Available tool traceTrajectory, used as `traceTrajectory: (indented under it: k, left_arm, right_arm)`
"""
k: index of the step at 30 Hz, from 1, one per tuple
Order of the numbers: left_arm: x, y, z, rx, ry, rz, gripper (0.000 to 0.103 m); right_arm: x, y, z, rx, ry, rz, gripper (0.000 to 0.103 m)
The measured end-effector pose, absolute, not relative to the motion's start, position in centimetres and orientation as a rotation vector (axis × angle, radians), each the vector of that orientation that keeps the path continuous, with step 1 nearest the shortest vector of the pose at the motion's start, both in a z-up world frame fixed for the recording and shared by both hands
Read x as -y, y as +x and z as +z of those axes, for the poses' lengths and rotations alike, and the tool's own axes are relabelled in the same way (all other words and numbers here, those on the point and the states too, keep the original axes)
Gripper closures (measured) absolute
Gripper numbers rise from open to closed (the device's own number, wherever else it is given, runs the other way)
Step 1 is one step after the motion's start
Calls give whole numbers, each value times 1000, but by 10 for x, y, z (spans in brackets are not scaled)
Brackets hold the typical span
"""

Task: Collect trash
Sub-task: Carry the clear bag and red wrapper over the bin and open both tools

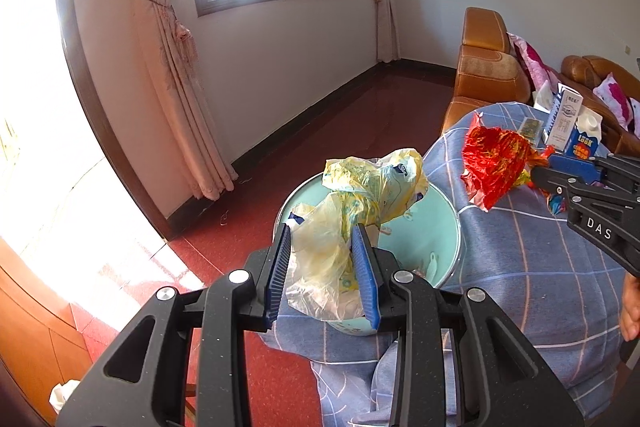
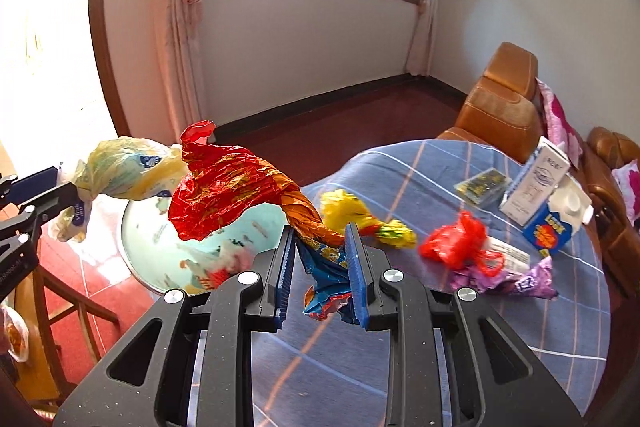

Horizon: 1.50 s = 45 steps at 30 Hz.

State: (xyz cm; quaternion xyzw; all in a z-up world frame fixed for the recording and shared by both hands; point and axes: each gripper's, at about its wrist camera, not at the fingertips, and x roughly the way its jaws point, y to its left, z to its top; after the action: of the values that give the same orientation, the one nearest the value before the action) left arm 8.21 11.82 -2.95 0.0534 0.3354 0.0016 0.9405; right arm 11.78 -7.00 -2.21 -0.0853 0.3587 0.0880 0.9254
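My left gripper is shut on a crumpled yellow plastic bag and holds it over the open mint-green trash bin. My right gripper is shut on a red and orange foil wrapper, held above the table edge beside the bin. The wrapper also shows in the left wrist view, with the right gripper at the right. The yellow bag and left gripper show at the left in the right wrist view.
The table has a blue checked cloth. On it lie a yellow wrapper, a red plastic bag, a purple wrapper, a milk carton, a white box and a small packet. A brown sofa stands behind.
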Motion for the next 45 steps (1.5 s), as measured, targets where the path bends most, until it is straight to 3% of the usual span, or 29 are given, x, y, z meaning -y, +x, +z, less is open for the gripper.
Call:
traceTrajectory:
  k: [45]
  left_arm:
    - [-124,167,-105,-893,60,46,70]
  right_arm:
    - [12,205,-106,-934,-205,256,81]
